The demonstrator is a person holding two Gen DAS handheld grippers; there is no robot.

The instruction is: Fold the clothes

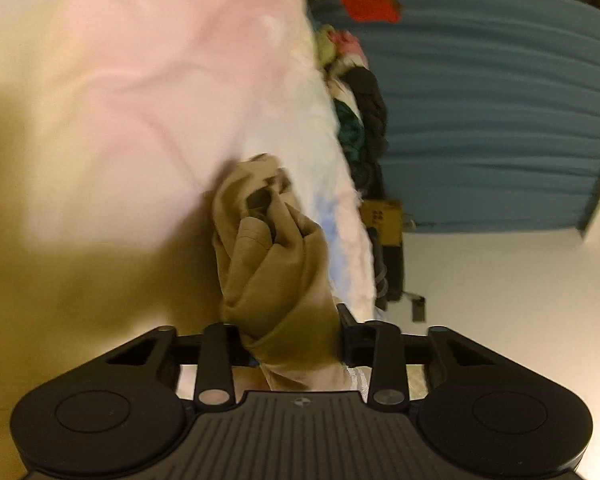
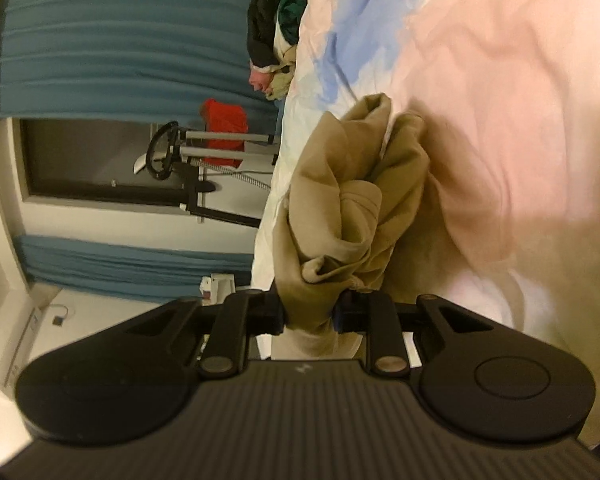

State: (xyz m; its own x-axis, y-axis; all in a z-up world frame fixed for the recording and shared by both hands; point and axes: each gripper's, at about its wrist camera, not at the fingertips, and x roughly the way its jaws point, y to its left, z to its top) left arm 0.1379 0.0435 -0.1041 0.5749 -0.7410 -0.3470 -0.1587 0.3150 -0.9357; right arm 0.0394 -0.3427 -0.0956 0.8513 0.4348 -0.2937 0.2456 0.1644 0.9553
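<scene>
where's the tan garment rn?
Bunched tan garment sits centre in both wrist views, clamped by the left hand-held gripper and right hand-held gripper, against the pink bedding.

Both wrist views: warm, yellowish indoor light, moderately dim. Strong fisheye bending; the blue curtain [image 1: 500, 120] pleats curve toward the frame edges, corners vignette to black. Motion blur smears the pink-white bedding [image 1: 140, 80] in the left view, worst at its near left side; softer smear on the bedding's right side in the right view. Broad brown shadow lies on the bedding beside the tan garment [image 2: 340, 208]. Small bright ceiling-light spot at top right of left view. Gripper bodies close to the lens read dark, low detail.
</scene>
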